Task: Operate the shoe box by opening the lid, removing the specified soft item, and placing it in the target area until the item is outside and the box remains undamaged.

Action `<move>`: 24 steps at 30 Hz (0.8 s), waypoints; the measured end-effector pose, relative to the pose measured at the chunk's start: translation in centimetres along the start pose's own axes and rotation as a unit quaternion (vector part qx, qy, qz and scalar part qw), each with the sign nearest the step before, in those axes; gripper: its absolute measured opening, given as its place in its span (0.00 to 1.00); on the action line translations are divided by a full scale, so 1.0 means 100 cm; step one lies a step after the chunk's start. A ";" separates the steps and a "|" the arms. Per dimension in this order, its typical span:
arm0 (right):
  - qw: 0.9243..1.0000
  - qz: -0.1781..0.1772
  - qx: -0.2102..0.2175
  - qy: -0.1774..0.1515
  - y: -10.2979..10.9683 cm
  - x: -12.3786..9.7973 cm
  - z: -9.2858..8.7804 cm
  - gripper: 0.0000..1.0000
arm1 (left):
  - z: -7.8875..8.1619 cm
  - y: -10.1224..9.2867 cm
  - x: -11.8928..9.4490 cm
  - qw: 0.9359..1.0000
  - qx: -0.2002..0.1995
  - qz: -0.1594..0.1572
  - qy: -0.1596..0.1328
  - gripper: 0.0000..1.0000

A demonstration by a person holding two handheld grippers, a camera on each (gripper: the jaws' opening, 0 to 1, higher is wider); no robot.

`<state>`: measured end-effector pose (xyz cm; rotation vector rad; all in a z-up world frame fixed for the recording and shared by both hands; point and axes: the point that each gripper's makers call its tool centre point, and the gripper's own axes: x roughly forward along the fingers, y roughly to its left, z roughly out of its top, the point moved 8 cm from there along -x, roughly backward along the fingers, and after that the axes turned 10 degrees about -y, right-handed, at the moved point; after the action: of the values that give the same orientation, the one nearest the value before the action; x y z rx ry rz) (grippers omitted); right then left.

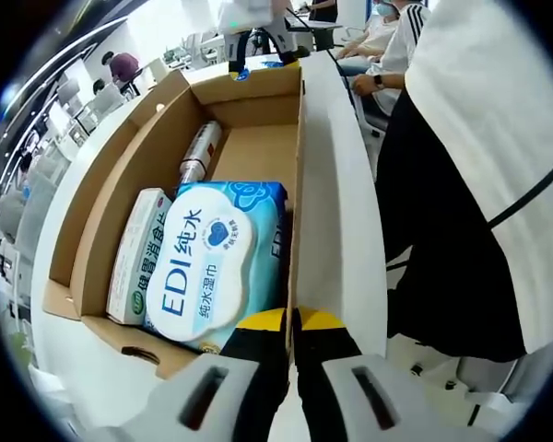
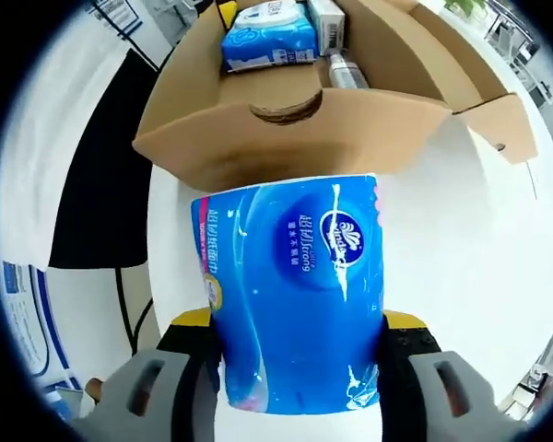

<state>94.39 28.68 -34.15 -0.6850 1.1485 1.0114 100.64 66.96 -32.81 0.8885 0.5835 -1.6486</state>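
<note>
Left gripper view looks down into the open cardboard box (image 1: 258, 147) on the white tabletop (image 1: 346, 203), w/ a person in a white top and black trousers (image 1: 461, 212) standing beside it and seated people further back; right gripper view sees the same box (image 2: 286, 138) from its other end, flap hanging toward the camera, and the blue tissue pack (image 2: 295, 295) out of the box, in front of it.

Box contents, left gripper view: blue-white wet wipes pack (image 1: 217, 262) at the near end; white-green carton (image 1: 138, 253) touching its side; silver tube (image 1: 198, 152) further in, along the wall. Right gripper view also has the wipes (image 2: 267, 37) in the box.

Left claw (image 1: 293, 368) pinches the box's side wall edge, jaws nearly together; right claw (image 2: 300, 368) grips the tissue pack, jaws spread to its width.

Writing: wipes read "EDI 纯水" and "纯水湿巾"; tissue pack logo too small to read w/ certainty.
</note>
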 end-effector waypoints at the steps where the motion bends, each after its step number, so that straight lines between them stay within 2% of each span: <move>1: 1.000 -0.005 -0.003 -0.004 0.000 0.001 0.000 0.73 | 0.000 0.000 0.000 1.000 0.000 0.000 0.000 0.02; 3: 1.000 -0.025 -0.003 0.000 0.001 0.003 -0.002 0.80 | 0.000 0.000 0.000 1.000 0.000 -0.001 0.000 0.02; 5: 0.999 -0.030 -0.013 0.008 0.001 0.004 -0.004 0.81 | 0.000 0.000 0.000 1.000 0.001 -0.002 0.001 0.02; 8: 0.999 -0.041 -0.018 -0.007 0.003 0.003 -0.004 0.82 | 0.001 0.000 0.000 1.000 0.001 -0.003 0.001 0.02; 11: 0.998 -0.062 -0.029 -0.014 0.006 -0.001 -0.004 0.94 | 0.001 0.000 -0.001 1.000 0.002 -0.003 0.000 0.02; 13: 0.997 -0.064 -0.036 -0.027 0.009 -0.007 -0.001 0.93 | 0.001 0.000 -0.001 1.000 0.002 -0.003 0.000 0.02; 17: 0.994 -0.091 -0.012 -0.063 0.014 -0.020 0.008 0.93 | 0.002 0.000 0.000 1.000 -0.004 -0.005 0.004 0.02; 21: 0.991 -0.104 0.003 -0.081 0.021 -0.032 0.012 0.90 | 0.001 0.000 0.000 1.000 0.004 -0.002 0.000 0.02; 24: 0.982 -0.123 0.061 -0.131 0.025 -0.041 0.019 0.87 | 0.000 0.000 0.000 1.000 0.005 -0.002 0.000 0.02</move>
<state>92.56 30.17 -29.54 -0.5605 0.8636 0.7877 100.66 66.96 -32.80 0.8943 0.5787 -1.6571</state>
